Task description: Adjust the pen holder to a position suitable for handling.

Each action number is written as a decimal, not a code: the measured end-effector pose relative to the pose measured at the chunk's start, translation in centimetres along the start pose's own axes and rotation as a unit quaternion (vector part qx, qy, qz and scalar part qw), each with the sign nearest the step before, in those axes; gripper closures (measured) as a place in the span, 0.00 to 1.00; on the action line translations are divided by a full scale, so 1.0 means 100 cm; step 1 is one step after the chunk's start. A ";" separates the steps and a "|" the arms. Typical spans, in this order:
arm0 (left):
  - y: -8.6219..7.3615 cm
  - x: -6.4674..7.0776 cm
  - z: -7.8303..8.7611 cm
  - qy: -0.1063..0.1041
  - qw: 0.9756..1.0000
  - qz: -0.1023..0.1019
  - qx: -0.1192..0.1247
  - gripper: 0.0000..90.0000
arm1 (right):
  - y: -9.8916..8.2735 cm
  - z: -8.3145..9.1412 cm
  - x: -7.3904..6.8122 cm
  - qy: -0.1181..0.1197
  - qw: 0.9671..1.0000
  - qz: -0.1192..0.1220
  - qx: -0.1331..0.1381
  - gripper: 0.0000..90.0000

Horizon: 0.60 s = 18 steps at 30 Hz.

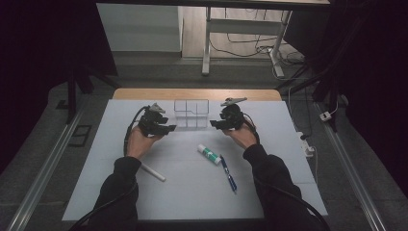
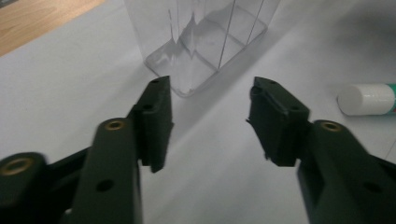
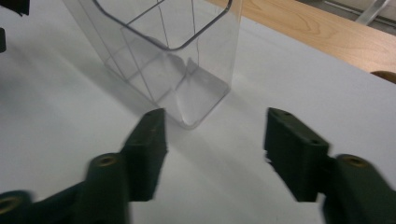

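Black forearm sleeves enter low; left gripper (image 1: 169, 129) and right gripper (image 1: 215, 124) flank clear plastic organizer (image 1: 191, 114) at counter (image 1: 269, 192) far centre. Fingers (image 2: 158, 121) parted, grasping nothing, box corner just ahead. Best: square up, pinch thin rigid walls evenly. Glue stick (image 1: 208, 154), blue pen (image 1: 229, 174), white marker (image 1: 153, 173) lie nearer.

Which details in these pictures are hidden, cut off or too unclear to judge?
- White stick, high view: its near end lies under the left sleeve.
- Glue stick, left gripper view: cut off by the right edge; label blurred.
- Clear box, right gripper view: top cut off by the upper edge.
- Pen, high view: too small to read any print.
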<state>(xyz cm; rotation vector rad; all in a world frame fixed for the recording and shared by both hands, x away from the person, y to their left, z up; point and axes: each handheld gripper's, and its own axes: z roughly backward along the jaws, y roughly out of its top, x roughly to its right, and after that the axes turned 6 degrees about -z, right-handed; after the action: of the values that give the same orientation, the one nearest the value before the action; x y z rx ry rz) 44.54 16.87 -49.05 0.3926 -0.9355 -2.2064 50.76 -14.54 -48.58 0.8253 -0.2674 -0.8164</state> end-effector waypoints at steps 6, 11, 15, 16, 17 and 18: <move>0.001 -0.001 -0.001 0.003 1.000 0.013 0.003 0.74 | 0.010 -0.009 0.006 -0.001 1.000 0.009 -0.004 0.72; 0.003 -0.003 -0.004 0.008 1.000 0.022 0.004 0.93 | 0.020 -0.022 0.016 0.003 1.000 -0.012 -0.019 0.91; 0.004 -0.003 -0.007 0.014 1.000 0.025 0.003 0.98 | 0.026 -0.029 0.018 0.011 1.000 -0.018 -0.022 0.99; 0.004 -0.003 -0.007 0.019 0.999 0.026 0.002 0.98 | 0.031 -0.033 0.018 0.008 1.000 -0.015 -0.024 1.00; 0.005 -0.003 -0.009 0.025 0.999 0.030 0.003 0.98 | 0.033 -0.036 0.017 0.007 1.000 -0.013 -0.024 1.00; 0.004 -0.003 -0.009 0.031 0.999 0.033 0.003 0.98 | 0.034 -0.039 0.016 0.004 1.000 -0.013 -0.024 1.00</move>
<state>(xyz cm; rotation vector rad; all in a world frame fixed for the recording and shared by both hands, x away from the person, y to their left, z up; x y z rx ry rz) 45.46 16.39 -49.38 0.4251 -0.9088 -2.1212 55.64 -12.21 -48.75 0.7886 -0.2291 -0.8399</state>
